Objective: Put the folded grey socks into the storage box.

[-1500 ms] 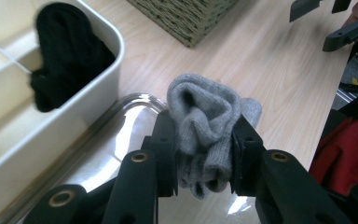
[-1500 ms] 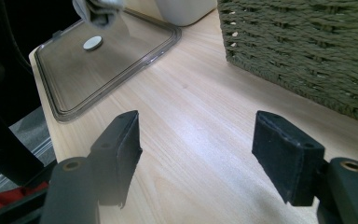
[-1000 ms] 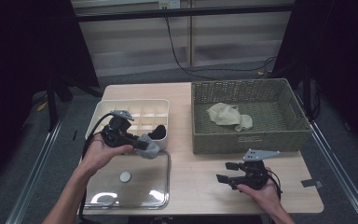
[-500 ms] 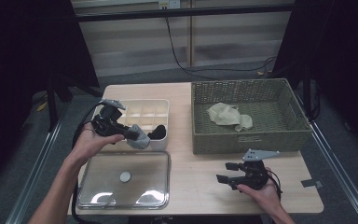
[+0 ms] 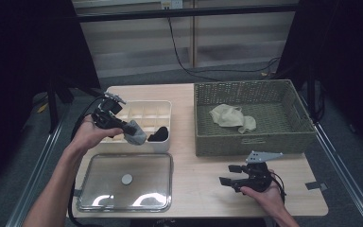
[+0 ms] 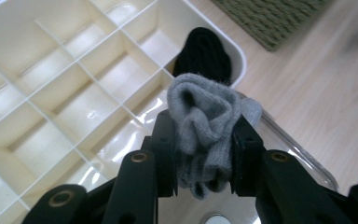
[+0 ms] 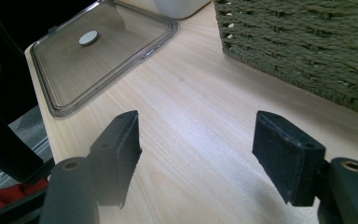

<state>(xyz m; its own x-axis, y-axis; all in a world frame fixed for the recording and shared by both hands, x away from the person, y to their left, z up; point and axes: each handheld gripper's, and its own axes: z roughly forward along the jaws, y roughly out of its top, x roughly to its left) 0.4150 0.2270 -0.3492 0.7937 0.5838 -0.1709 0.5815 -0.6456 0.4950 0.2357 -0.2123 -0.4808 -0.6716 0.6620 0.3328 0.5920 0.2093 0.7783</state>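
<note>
A rolled grey sock [image 6: 205, 126] is pinched between the jaws of the left hand-held gripper [image 5: 123, 126]; the sock is held over the near right part of the white divided box [image 5: 166, 142], just beside the cell where a black sock [image 6: 204, 53] is already tucked. The right hand-held gripper [image 7: 205, 154] is rested on the counter [image 7: 191, 121] with its jaws spread wide and nothing between them; it is seen well to the right of the box, in front of the green wicker basket [image 5: 250, 142]. A pale cloth [image 5: 231, 118] is lying in that basket. The clear lid [image 5: 125, 182] is laid flat on the counter just in front of the box.

A few things could go wrong from here; the sock could be let go too early and be dropped on the lid or the box rim, because it is hung close to that edge; it could be put across a thin wall, so that two cells are half filled; the roll could come undone if it is caught on a jaw pad.
</note>
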